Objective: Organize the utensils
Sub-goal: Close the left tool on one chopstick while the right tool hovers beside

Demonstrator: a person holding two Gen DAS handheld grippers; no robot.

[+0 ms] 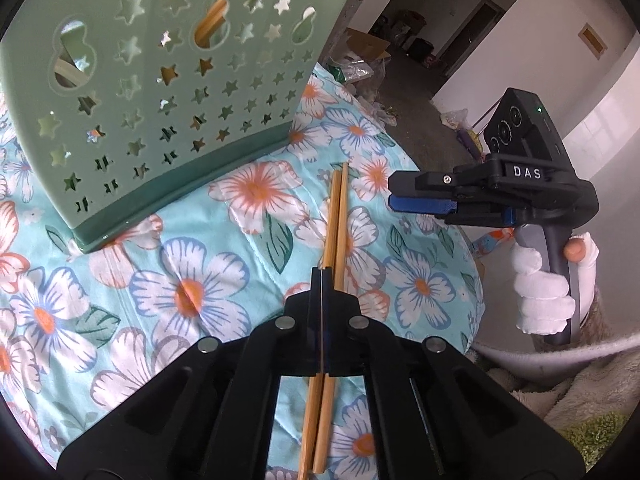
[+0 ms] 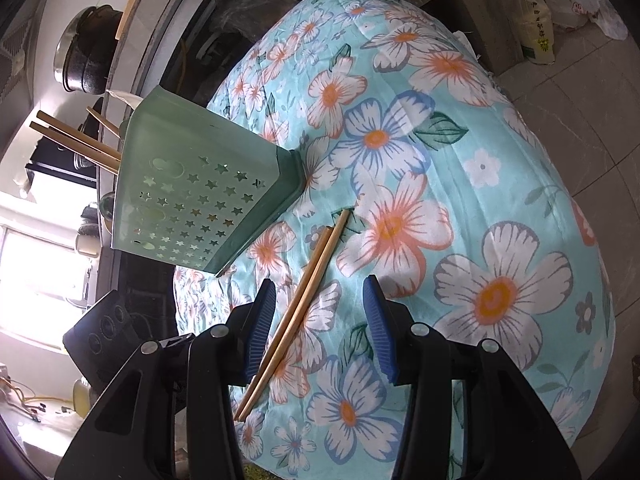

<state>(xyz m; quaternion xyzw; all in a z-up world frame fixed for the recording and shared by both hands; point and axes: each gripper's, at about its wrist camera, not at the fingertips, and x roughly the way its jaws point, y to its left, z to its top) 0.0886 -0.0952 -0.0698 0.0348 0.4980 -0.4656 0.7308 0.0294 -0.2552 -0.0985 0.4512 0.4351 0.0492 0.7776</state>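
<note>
A pair of wooden chopsticks lies on the floral cloth, also in the right wrist view. My left gripper is shut just above them; I cannot tell if it pinches them. My right gripper is open above the chopsticks, which pass by its left finger. It shows from the side in the left wrist view. A green star-cut utensil holder stands beyond, with chopsticks sticking out of its top.
The cloth-covered table drops off at its right edge to a tiled floor. Bags and clutter lie beyond the table. A dark pot sits on a counter behind the holder.
</note>
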